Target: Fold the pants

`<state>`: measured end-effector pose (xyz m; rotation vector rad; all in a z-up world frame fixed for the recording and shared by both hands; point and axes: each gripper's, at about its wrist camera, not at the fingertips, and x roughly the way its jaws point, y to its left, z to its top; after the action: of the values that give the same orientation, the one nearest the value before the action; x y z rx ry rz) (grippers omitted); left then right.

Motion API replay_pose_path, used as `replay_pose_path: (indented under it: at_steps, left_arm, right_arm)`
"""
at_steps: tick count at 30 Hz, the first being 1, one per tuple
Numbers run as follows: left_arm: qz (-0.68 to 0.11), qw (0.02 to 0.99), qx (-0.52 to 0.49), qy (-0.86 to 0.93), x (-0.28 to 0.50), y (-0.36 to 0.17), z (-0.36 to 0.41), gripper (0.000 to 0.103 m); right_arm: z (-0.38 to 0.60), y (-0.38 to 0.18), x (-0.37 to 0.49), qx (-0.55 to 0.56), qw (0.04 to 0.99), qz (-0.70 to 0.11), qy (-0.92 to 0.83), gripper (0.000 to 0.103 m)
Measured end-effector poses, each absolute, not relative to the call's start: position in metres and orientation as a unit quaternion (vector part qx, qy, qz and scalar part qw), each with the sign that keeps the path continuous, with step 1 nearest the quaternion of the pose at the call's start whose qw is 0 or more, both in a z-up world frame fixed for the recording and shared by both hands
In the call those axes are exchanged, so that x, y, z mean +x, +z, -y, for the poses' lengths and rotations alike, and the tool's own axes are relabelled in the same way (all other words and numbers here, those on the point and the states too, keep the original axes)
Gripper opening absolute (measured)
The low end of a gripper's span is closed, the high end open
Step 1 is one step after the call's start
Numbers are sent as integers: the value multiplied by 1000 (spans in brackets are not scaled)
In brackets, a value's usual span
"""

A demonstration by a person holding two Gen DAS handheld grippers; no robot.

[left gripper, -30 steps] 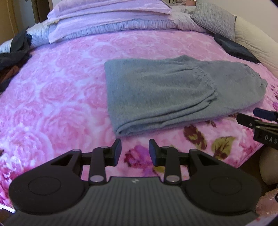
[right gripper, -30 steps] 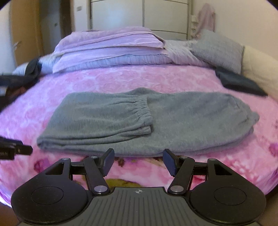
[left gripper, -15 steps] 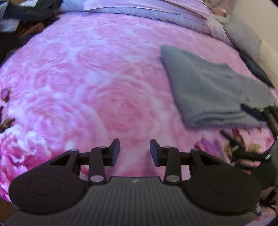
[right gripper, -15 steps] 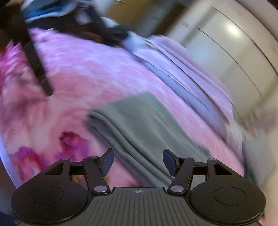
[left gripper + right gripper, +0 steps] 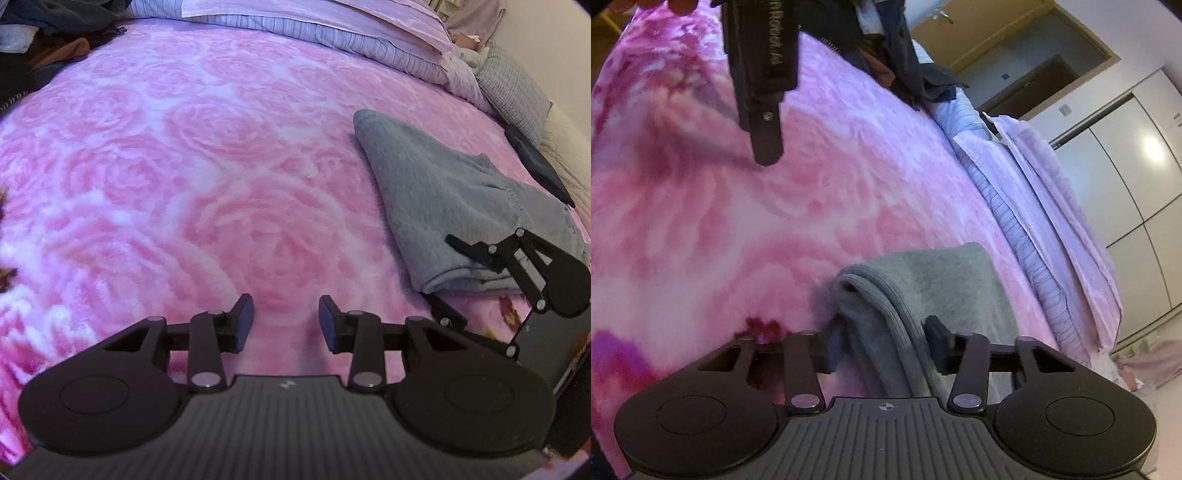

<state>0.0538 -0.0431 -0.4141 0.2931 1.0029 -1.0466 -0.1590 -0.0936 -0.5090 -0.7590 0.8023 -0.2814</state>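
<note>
The grey pants point(image 5: 454, 206) lie folded on the pink rose-patterned bed point(image 5: 207, 192), at the right of the left wrist view. My right gripper point(image 5: 882, 341) is open and straddles the near folded edge of the pants point(image 5: 923, 280), one finger on each side of the thick stack. In the left wrist view the right gripper point(image 5: 456, 277) has one finger over the pants and one under their edge. My left gripper point(image 5: 286, 323) hovers open over bare bedspread left of the pants, with nothing between its fingers. The left tool's body point(image 5: 761, 70) hangs at the upper left of the right wrist view.
Lilac folded bedding point(image 5: 332, 22) and a grey pillow point(image 5: 513, 88) lie at the head of the bed. A heap of dark clothes point(image 5: 44, 33) sits at the far left. A dark folded item point(image 5: 535, 166) lies by the right edge. Wardrobe doors point(image 5: 1137, 155) stand beyond.
My right gripper has moved in to the pants' folded edge, which now sits between its fingers, and the fingers have narrowed a little. The left gripper has stayed open over the bedspread left of the pants.
</note>
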Motion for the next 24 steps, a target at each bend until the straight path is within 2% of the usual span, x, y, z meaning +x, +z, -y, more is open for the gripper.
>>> replay_pose_path:
  at_steps: [2, 6, 10, 14, 20, 24]
  left_arm:
    - [-456, 739, 134, -478, 53, -414, 47, 34]
    - [-455, 736, 135, -482, 48, -412, 52, 34]
    - [-444, 733, 131, -498, 41, -402, 62, 34]
    - [-414, 733, 132, -522, 30, -382, 88, 34]
    - [-368, 720, 124, -575, 0, -346, 149, 34]
    - [-343, 699, 126, -615, -38, -328, 198, 34]
  right_arm:
    - [89, -509, -161, -368, 837, -382, -135, 35]
    - [97, -498, -170, -331, 860, -357, -153, 17]
    - [133, -445, -193, -147, 928, -272, -206, 16]
    - [190, -386, -248, 51, 947, -148, -282, 15]
    - [264, -328, -357, 209, 909, 12, -359, 15]
    - [315, -319, -451, 299, 860, 84, -405, 15]
